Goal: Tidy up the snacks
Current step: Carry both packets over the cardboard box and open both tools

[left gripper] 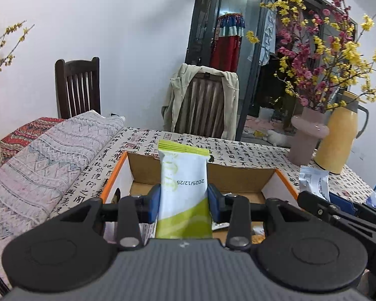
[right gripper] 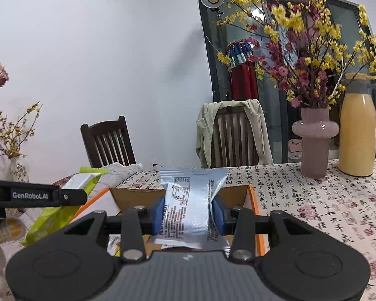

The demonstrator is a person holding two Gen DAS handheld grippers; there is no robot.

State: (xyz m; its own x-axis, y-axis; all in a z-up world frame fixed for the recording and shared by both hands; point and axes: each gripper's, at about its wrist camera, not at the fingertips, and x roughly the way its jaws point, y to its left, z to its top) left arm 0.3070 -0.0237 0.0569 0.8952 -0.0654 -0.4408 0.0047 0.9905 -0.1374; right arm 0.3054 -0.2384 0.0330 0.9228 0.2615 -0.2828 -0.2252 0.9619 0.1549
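My left gripper (left gripper: 184,204) is shut on a green and white snack packet (left gripper: 184,185), held upright above an open cardboard box with orange edges (left gripper: 238,175). My right gripper (right gripper: 189,213) is shut on a silver and blue snack packet (right gripper: 190,205), held over the same box (right gripper: 240,193). In the right wrist view the left gripper (right gripper: 70,195) and its green packet (right gripper: 52,215) show at the left. In the left wrist view the right gripper (left gripper: 338,213) and its silver packet (left gripper: 313,180) show at the right. Wrappers lie inside the box, mostly hidden.
The table wears a calligraphy-print cloth (right gripper: 313,200). A pink vase of flowers (right gripper: 314,143) and a yellow thermos jug (right gripper: 358,130) stand at the back right. A folded patterned blanket (left gripper: 45,160) lies left of the box. Two chairs (right gripper: 234,135) stand behind the table.
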